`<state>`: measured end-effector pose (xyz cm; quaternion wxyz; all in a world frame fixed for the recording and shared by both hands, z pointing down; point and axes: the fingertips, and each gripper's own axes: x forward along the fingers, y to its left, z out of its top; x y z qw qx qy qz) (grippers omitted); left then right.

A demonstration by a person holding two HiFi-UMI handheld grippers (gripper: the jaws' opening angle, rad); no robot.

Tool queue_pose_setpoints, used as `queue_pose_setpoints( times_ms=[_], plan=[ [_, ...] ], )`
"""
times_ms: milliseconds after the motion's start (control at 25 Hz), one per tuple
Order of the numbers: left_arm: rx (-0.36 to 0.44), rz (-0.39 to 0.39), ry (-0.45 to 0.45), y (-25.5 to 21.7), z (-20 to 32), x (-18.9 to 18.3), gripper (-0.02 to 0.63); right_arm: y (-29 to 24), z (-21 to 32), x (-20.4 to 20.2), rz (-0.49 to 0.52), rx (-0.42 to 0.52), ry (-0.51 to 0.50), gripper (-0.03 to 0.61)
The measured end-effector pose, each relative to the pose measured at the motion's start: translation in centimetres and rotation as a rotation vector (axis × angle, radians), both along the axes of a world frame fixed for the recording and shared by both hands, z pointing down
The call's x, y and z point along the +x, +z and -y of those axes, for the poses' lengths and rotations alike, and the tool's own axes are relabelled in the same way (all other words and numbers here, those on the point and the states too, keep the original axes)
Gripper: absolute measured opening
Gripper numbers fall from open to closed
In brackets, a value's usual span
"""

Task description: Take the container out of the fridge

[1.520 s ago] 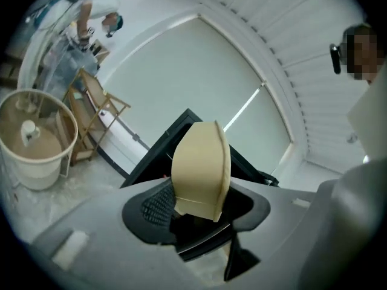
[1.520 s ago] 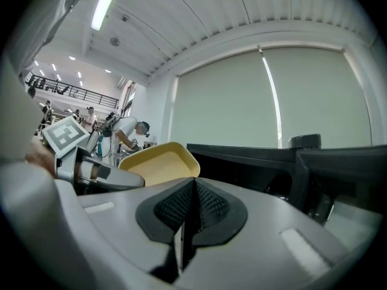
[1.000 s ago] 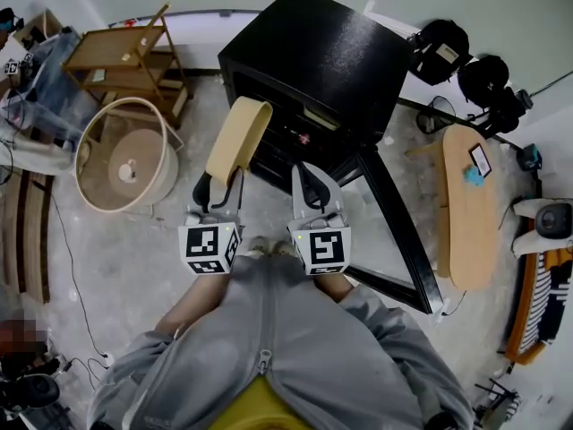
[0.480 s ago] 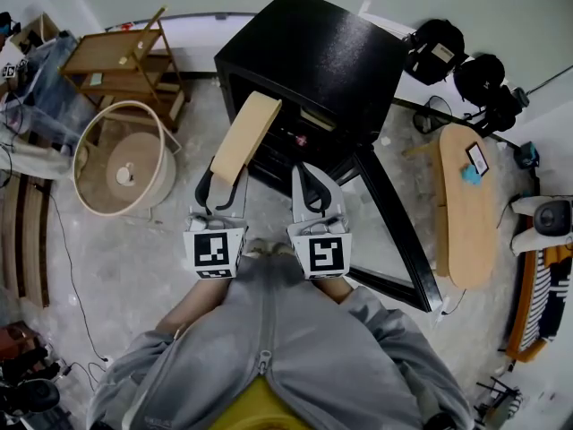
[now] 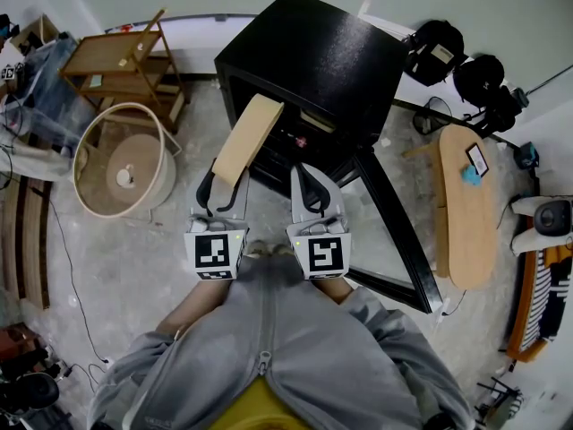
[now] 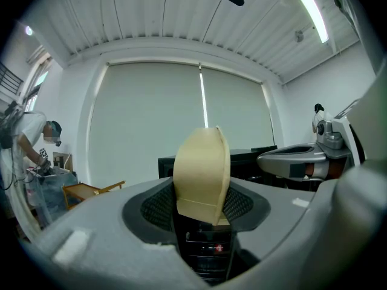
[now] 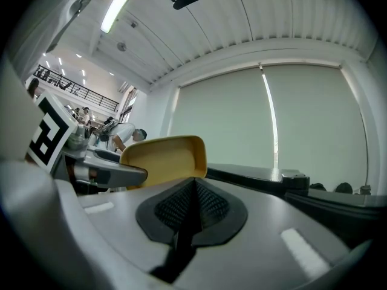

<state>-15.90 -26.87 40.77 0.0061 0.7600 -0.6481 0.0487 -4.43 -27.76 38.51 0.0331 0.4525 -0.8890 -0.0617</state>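
Far left of the fridge (image 5: 322, 52): wooden shelf rack (image 5: 121, 61), and nearer the person a round wooden basket (image 5: 121, 168) on the floor. Left tool (image 5: 226, 186) sits in front of the fridge's left side, pads clamped on the lower end of a tan container (image 5: 249, 137). The container is tilted up and away, its far end at the left edge of the fridge's open front; in the left gripper view it stands upright between the pads (image 6: 160, 204). Right tool (image 5: 312, 186) is just right of the left one, in front of the open fridge, jaws pressed together, nothing in them. Fridge door (image 5: 394, 231) is swung open to the right. Right of the door: oval wooden counter (image 5: 466, 231) with a small blue item (image 5: 473, 176).
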Motion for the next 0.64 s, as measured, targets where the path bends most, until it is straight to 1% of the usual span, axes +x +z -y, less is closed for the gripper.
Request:
queue_pose_setpoints(
  times_ms=[80,200,360,640],
  plan=[
    [0.002,0.001,0.002,-0.1,0.1,0.0,0.212,0.1,0.1,0.0,0.002,0.000,0.003,0.000],
    [0.003,-0.002,0.005,-0.1,0.2,-0.1,0.212,0.8,0.3,0.2,-0.023,0.001,-0.001,0.000],
    [-0.001,-0.007,0.011,0.0,0.3,0.1,0.212,0.4,0.4,-0.1,-0.005,-0.004,0.003,0.000],
    [-0.007,-0.001,0.009,0.4,0.7,-0.1,0.210,1.3,0.9,-0.1,-0.026,-0.009,-0.003,0.000]
  ],
)
